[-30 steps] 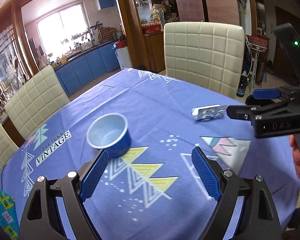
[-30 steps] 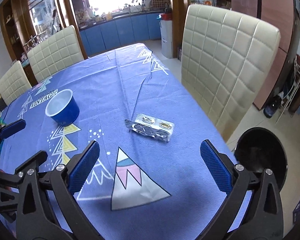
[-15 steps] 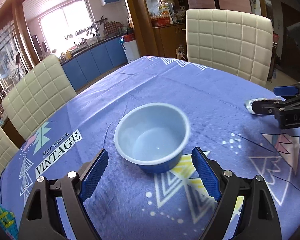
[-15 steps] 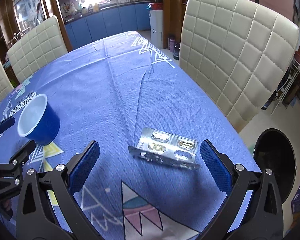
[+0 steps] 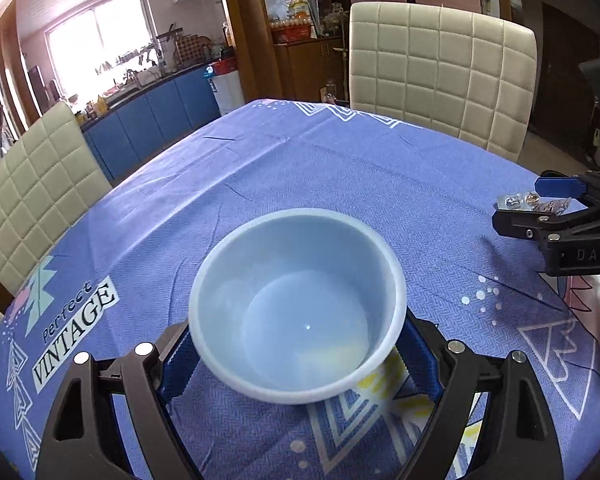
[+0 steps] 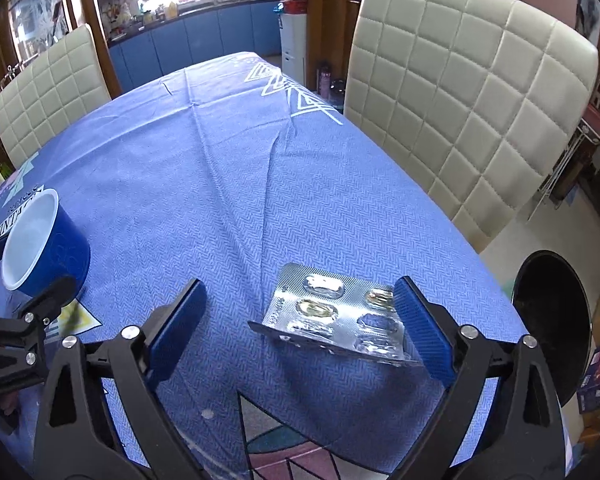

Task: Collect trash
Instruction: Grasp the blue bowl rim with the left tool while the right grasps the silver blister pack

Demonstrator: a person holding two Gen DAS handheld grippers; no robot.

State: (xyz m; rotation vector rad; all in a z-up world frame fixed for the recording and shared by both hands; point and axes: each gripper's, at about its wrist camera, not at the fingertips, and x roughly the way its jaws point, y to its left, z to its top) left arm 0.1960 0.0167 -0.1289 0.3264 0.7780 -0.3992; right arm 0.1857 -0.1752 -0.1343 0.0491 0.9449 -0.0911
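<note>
Pre-grasp step: left tongs (image 5: 296, 364) wide open around the blue cup (image 5: 296, 312) on the surface (image 6: 228, 184), right tongs (image 6: 300, 336), just narrowed, open astride the blister pack (image 6: 336, 316), nothing held; next, both close squarely.

Blue cup (image 6: 46, 254) w/ white inside, shiny silver pill pack (image 6: 340, 316), blue bench cloth (image 6: 228, 184) w/ white triangles, cream chairs (image 6: 460, 92).
</note>
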